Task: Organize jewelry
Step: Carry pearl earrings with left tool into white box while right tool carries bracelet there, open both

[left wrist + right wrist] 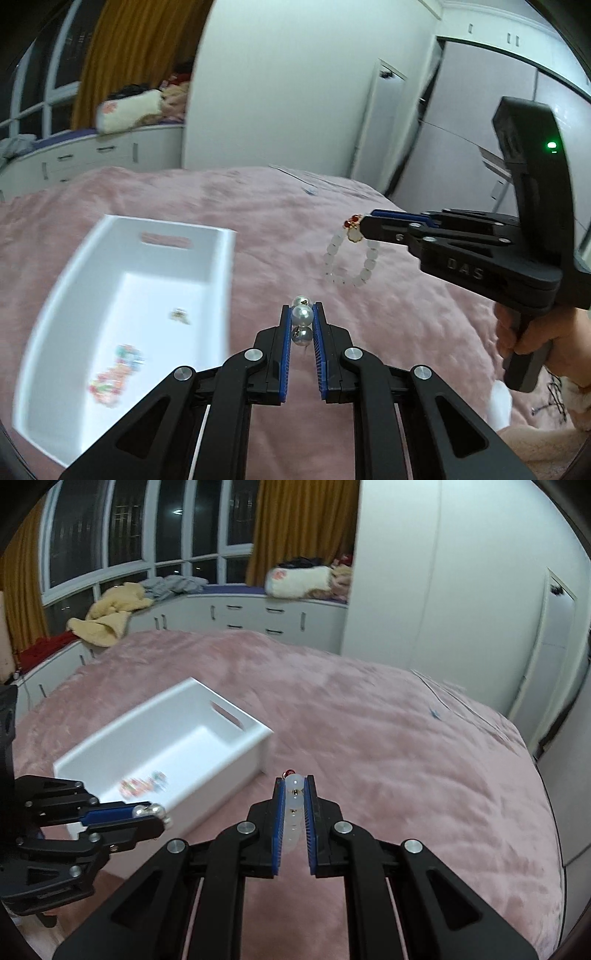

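My left gripper [303, 314] is shut on a string of large pearl beads [302, 315], held above the pink bed to the right of the white box [221, 280]. It also shows in the right wrist view [155, 816], with the pearls [149, 809] at its tip. My right gripper [294, 794] is shut on a white bead bracelet [293, 812] with a small red charm. In the left wrist view the right gripper [364, 225] holds the bracelet [349, 258] hanging as a loop above the bed. The box [258, 746] holds a colourful bead piece [114, 373] and a small gold item [180, 315].
A pink blanket [388, 738] covers the bed. White drawers [258, 616] with piled clothes and a curtained window run along the far side. A white wardrobe [424, 572] stands to the right. Some thin papers [461, 701] lie near the bed's far right edge.
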### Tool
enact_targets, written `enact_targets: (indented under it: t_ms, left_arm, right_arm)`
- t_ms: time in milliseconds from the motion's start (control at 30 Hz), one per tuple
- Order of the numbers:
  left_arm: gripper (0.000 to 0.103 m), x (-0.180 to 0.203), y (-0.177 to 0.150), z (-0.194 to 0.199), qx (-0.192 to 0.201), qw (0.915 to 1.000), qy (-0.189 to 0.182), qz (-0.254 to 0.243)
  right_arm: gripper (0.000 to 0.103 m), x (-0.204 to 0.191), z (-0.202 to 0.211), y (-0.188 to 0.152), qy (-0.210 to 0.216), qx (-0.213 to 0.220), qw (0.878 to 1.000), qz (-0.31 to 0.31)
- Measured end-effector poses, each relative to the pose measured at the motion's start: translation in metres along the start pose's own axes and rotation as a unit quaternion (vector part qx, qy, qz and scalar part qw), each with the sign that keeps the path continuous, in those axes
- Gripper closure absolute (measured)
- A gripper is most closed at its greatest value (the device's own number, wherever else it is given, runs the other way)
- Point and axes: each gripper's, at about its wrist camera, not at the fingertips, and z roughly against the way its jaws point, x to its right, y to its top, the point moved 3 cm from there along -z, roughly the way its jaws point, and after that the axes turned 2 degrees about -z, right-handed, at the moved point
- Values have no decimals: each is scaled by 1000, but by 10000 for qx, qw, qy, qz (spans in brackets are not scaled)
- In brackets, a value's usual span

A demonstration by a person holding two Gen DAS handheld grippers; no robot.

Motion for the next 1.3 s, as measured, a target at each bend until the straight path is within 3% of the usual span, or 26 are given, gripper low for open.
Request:
enact_targets:
  t_ms: [233, 467, 633, 967, 1167, 1300]
  left_arm:
    - [87, -53, 12, 33, 283, 9977, 406, 469]
    - [87, -89, 17, 52, 343, 9935, 966, 493]
    - [87, -106, 11, 52, 161, 9909, 1248, 485]
    - [87, -133, -10, 13, -499, 9809, 1744, 697]
    - [86, -138, -13, 8, -470, 9796, 1795, 767]
    - [70, -141, -14, 7, -460, 9775, 1877, 844]
  right_arm:
    - [92, -47, -11, 39, 391, 107, 9990, 163]
    - [92, -81, -31, 55, 634, 35, 9976, 262]
    - [92, -101, -49, 58, 745, -146, 9964, 364]
    - [92, -126, -75, 55, 878, -460, 9933, 598]
    - [92, -139, -82, 47, 982, -480, 9907, 805]
    - [92, -140, -85, 44, 954, -517, 9904, 851]
